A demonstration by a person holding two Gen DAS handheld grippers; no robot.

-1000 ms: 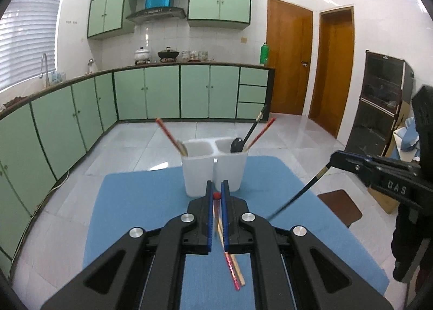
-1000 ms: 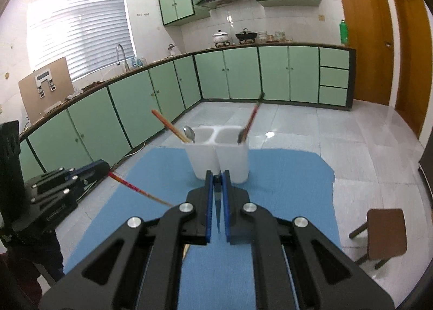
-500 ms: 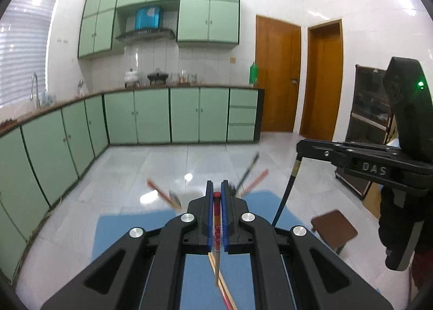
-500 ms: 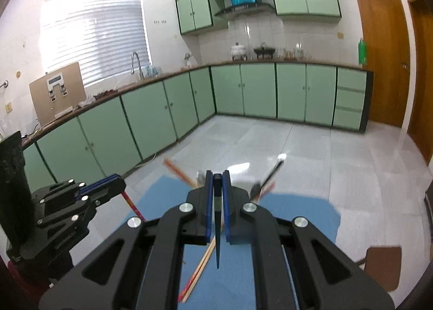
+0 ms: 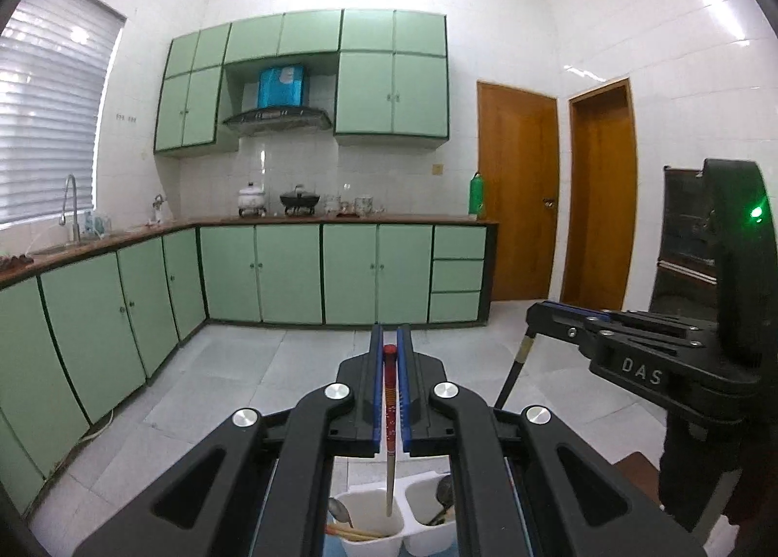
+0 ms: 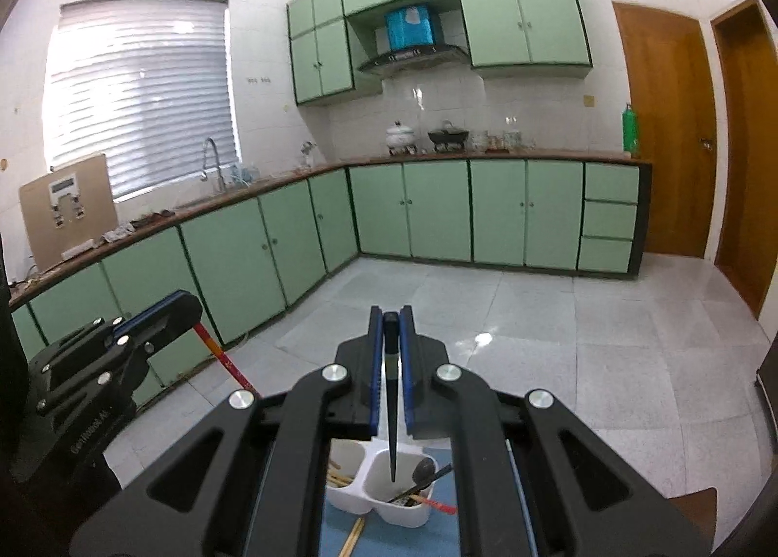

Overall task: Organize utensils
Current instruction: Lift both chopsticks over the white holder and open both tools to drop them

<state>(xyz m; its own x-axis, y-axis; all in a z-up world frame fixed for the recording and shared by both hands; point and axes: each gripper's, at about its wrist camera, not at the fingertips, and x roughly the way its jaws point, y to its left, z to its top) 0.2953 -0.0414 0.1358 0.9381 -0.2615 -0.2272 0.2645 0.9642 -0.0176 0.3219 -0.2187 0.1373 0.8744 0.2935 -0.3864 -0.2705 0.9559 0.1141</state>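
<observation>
My left gripper (image 5: 390, 352) is shut on a red chopstick (image 5: 389, 411) that hangs down with its tip over the left cup of a white two-cup utensil holder (image 5: 374, 542). My right gripper (image 6: 390, 321) is shut on a black chopstick (image 6: 392, 416) whose tip hangs over the right cup of the holder (image 6: 389, 506). The cups hold spoons and chopsticks. The right gripper also shows in the left wrist view (image 5: 539, 309), and the left gripper in the right wrist view (image 6: 182, 304).
A blue mat (image 6: 384, 540) lies under the holder, with a loose wooden chopstick (image 6: 354, 535) on it. A brown stool (image 6: 695, 508) stands at the right. Green kitchen cabinets (image 5: 291, 275) line the far walls across a tiled floor.
Both grippers have risen and tilted up. The chopsticks now hang nearly upright over the holder, which has dropped to the bottom of both views.
</observation>
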